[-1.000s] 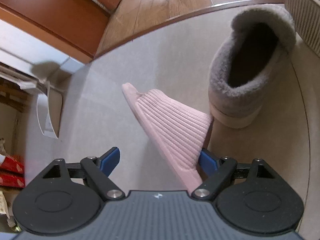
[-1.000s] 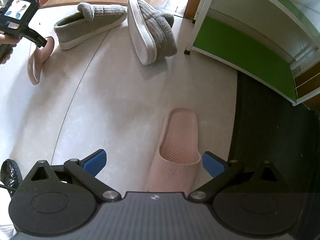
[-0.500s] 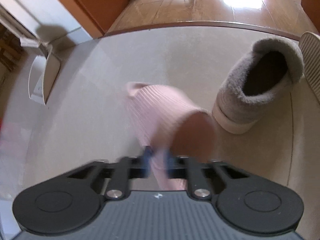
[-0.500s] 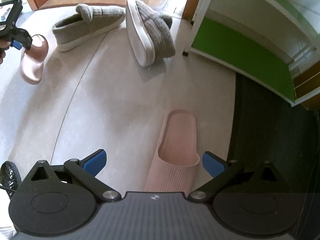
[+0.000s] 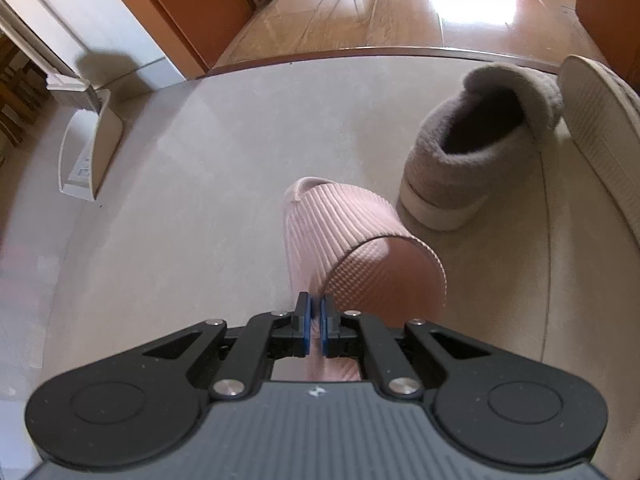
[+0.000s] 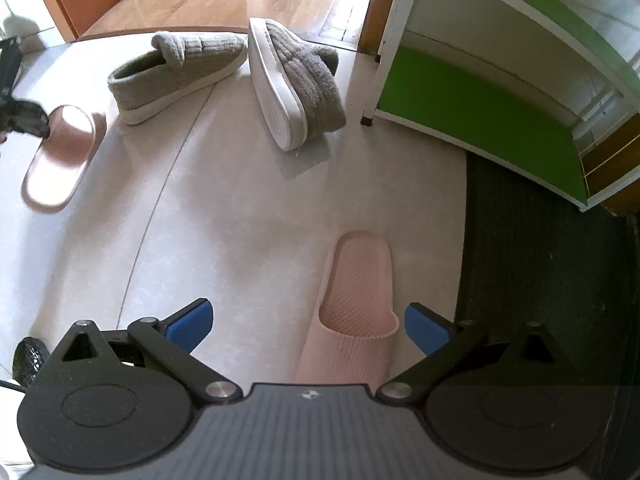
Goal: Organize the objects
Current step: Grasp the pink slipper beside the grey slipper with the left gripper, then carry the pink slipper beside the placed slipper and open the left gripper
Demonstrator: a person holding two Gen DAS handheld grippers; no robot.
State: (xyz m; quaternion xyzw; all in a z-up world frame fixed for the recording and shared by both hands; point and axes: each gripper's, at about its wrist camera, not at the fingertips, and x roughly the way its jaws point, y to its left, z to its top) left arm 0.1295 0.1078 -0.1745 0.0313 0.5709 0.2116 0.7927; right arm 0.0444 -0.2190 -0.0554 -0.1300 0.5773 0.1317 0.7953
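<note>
Since a second ago your left hand-held gripper (image 5: 314, 322) has clamped narrow on the edge of the pink slipper (image 5: 344, 240) and tipped it up off the floor (image 5: 208, 152), its ribbed strap and dimpled footbed now facing you. Further right, both grey fleece slippers (image 6: 176, 72) lie scattered, one on its side (sole showing). Your right hand-held gripper (image 6: 308, 328) hangs wide open over the second pink slipper (image 6: 356, 300), not touching it. Nothing sits on the green shoe rack (image 6: 480, 100) yet, so I'd judge the sorting barely begun.
</note>
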